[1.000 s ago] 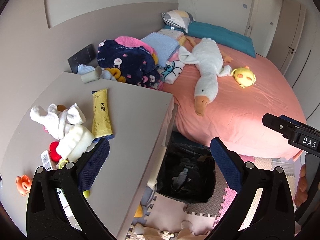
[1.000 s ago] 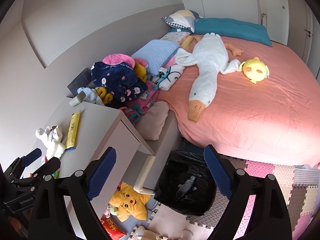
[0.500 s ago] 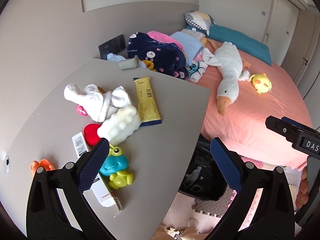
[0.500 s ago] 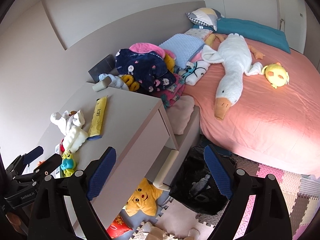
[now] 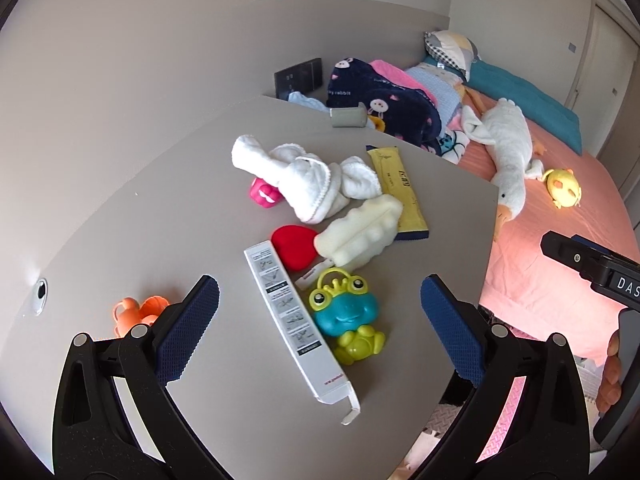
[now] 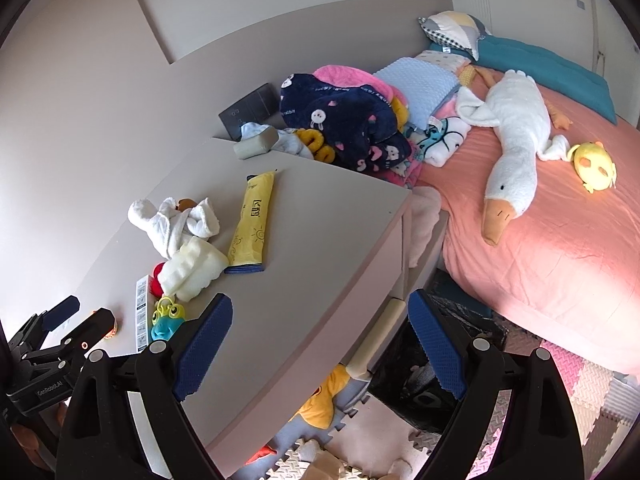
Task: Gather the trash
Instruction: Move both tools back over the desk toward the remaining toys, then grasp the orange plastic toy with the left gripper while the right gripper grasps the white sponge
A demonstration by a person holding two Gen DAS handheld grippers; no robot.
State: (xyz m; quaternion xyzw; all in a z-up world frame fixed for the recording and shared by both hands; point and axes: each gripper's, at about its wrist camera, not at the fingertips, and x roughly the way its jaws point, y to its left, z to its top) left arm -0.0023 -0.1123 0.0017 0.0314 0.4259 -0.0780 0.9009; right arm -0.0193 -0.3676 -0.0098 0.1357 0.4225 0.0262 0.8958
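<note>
While open, gripper (image 5: pixel 320 322) above carton (image 5: pixel 294 322)

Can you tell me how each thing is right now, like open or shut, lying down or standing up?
Left tongs: open, empty.
Right tongs: open, empty.
White carton: lying flat, end flap open.
Yellow packet: lying flat.
Frog toy: lying on its back.
Drawer: pulled open.
Trash bag: open.

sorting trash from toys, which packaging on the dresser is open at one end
The long white box, between the left gripper's fingers: its end flap hangs open. The yellow packet looks sealed.
</note>
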